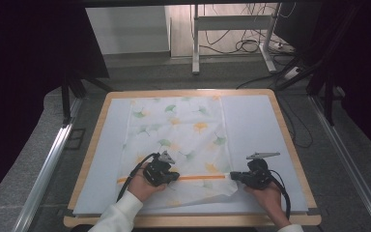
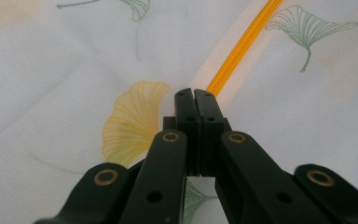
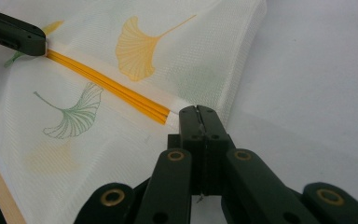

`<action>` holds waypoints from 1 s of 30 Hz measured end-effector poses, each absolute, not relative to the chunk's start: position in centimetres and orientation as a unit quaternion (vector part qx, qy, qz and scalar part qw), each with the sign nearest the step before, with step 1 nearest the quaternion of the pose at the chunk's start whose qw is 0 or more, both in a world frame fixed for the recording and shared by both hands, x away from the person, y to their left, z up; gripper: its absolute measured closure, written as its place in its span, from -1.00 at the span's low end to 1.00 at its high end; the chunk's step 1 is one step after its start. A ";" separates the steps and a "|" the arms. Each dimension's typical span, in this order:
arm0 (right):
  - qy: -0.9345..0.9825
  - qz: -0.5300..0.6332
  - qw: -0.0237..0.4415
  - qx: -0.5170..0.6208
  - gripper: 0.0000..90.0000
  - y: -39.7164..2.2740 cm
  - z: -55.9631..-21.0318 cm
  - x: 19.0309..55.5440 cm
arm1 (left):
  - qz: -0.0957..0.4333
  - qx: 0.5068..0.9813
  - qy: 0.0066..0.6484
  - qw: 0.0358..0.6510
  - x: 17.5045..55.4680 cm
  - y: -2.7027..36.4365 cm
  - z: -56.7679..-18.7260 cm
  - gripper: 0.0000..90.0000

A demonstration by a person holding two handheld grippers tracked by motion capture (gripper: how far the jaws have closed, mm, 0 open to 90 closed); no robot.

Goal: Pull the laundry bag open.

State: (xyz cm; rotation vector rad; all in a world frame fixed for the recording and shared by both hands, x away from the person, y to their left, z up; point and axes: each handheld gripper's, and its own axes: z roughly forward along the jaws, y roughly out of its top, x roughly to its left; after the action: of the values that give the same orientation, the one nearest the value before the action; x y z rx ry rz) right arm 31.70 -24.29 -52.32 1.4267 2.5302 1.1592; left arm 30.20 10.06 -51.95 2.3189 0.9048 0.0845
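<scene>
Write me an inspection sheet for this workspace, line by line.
Surface: wood-rimmed table covered by a pale sheet.
Job's things: white ginkgo-print mesh bag lying flat, orange zipper across its near end.
Clutter: nothing seen.
Grippers: left gripper on the zipper line, jaws together, what they pinch is hidden; right gripper at the bag's right edge, jaws closed on the fabric by the zipper's end.
Cables: a black cable trails from each gripper.
Surroundings: grey floor, desk frame with loose wires behind.
</scene>
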 end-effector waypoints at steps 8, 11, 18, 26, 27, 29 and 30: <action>0.810 0.371 0.008 0.455 0.99 -24.3 -52.3 31.7 | 0.032 0.882 0.347 0.317 30.1 10.8 -51.9 1.00; 0.810 0.370 0.008 0.454 0.99 -24.3 -52.3 31.7 | 0.035 0.882 0.349 0.316 30.0 11.0 -51.9 1.00; 0.810 0.371 0.008 0.454 0.99 -24.3 -52.3 31.7 | 0.037 0.878 0.359 0.313 29.7 12.2 -51.9 1.00; 0.811 0.371 0.009 0.453 0.99 -24.3 -52.3 31.7 | 0.039 0.874 0.369 0.313 29.3 13.9 -52.0 1.00; 0.811 0.371 0.009 0.453 0.99 -24.3 -52.3 31.7 | 0.040 0.873 0.371 0.312 29.3 14.2 -52.0 1.00; 0.811 0.371 0.010 0.452 0.99 -24.3 -52.3 31.7 | 0.043 0.873 0.373 0.310 29.2 14.6 -52.0 1.00; 0.811 0.371 0.010 0.452 0.99 -24.3 -52.3 31.7 | 0.046 0.872 0.375 0.311 29.1 14.8 -52.0 1.00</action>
State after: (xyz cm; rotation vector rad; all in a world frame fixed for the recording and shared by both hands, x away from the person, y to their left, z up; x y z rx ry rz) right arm 31.67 -24.26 -52.33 1.4123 2.5318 1.1595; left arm 29.08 14.81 -52.04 2.3033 0.9900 0.1219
